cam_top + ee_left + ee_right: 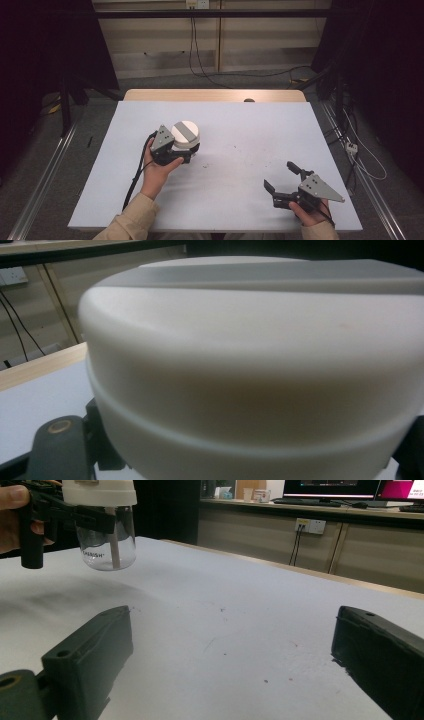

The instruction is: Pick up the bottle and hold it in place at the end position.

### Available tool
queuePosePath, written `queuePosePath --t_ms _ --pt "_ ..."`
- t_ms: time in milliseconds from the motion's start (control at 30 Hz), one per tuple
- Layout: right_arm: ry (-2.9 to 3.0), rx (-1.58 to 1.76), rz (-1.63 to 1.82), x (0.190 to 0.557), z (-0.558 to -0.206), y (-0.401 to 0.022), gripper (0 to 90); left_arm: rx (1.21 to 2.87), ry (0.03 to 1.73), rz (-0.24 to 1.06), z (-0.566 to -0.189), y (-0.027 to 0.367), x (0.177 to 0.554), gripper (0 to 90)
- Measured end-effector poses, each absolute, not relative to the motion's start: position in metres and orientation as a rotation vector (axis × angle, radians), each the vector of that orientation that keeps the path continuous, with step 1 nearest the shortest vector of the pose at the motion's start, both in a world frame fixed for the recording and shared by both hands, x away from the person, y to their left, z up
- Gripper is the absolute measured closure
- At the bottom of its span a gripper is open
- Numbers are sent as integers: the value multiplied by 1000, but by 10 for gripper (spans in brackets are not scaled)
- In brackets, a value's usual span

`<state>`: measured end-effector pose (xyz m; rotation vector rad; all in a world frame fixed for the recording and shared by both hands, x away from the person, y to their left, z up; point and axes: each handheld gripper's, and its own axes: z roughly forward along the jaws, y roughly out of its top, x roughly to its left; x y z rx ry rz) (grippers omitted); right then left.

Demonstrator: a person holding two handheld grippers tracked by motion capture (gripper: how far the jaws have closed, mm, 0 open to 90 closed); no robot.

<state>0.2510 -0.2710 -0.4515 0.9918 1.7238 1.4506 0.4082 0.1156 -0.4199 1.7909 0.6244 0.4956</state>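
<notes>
The left gripper [186, 154] is clamped on a cup [185, 135] just under its white lid [250, 330]; the clear body [106, 542] hangs below the jaws and, in the right gripper view, looks lifted off the table [240, 130], with a shadow under it. A straw [114, 547] runs down inside, and the cup seems empty. So the pick-up looks done. The right gripper [281, 180] rests low and near the table's front edge, well apart from the cup, its jaws spread wide with nothing between them. What is left, I judge, is carrying the cup somewhere, or bringing the free jaws to the lid.
</notes>
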Motion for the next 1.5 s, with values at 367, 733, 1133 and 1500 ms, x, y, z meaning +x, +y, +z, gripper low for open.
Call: queuePosePath --t_ms 367,733,1133,1500 --pt "1725 991 1452 251 -452 -271 28 1795 610 488 -422 103 414 185" --pt "1726 991 1453 251 -452 -271 29 1793 603 480 -422 93 420 185" --pt "1726 993 1459 251 -452 -271 29 1802 595 460 -426 80 427 185" --pt "1732 993 1460 251 -452 -270 30 1797 597 449 -428 74 434 185"
